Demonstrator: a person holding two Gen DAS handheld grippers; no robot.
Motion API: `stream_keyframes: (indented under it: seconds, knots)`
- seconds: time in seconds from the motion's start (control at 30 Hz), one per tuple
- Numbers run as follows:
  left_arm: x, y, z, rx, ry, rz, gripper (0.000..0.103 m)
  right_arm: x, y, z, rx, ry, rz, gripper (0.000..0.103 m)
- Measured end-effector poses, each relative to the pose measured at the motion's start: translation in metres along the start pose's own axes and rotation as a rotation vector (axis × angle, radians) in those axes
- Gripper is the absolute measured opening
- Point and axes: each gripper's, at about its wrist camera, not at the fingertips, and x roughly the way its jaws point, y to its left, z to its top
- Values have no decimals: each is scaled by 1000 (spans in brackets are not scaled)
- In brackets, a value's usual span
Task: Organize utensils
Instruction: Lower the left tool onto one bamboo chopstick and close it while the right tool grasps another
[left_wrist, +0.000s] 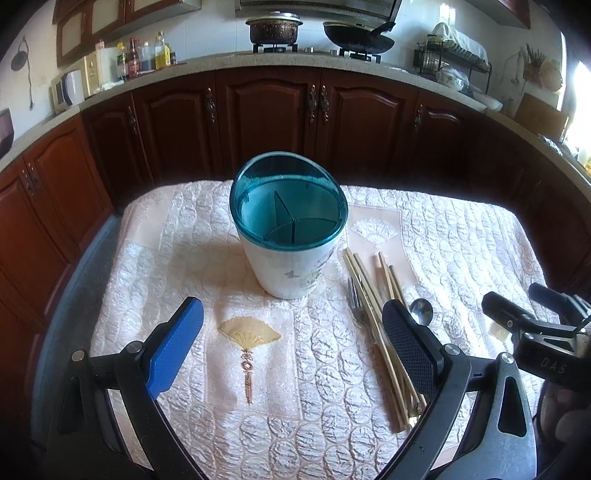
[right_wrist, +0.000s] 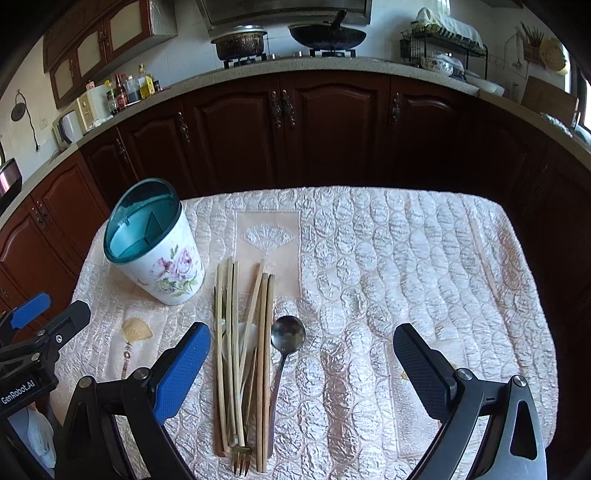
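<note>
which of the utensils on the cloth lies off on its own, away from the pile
The single chopstick near the cloth's far right edge. All the others, the chopsticks, fork and spoon, lie bundled right of the holder.

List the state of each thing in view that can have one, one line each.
Left tongs: open, empty.
Right tongs: open, empty.
Utensil holder: upright on the cloth, lid open, compartments empty.
Chopsticks: lying loose in a pile beside the holder.
Spoon: lying flat, bowl up.
Forks: lying among the chopsticks.

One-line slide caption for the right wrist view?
Open right tool hovers over chopsticks and spoon beside empty holder.
</note>
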Motion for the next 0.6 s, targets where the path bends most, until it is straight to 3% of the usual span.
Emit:
stream_keyframes:
  seconds: [0.13,0.3,0.5,0.6]
  knots:
    - [12,1,-4,-23,43,-21,98,19,0,-4,-3,22,33,91]
    - [24,-3,-9,-9,71,-25,98,58,2,-10,6,107,120,68]
    - [39,-3,-14,-7,112,-34,87,95,7,-7,2,152,205,46]
    - [49,-4,-16,-16,141,-65,83,109,13,-2,-17,166,222,42]
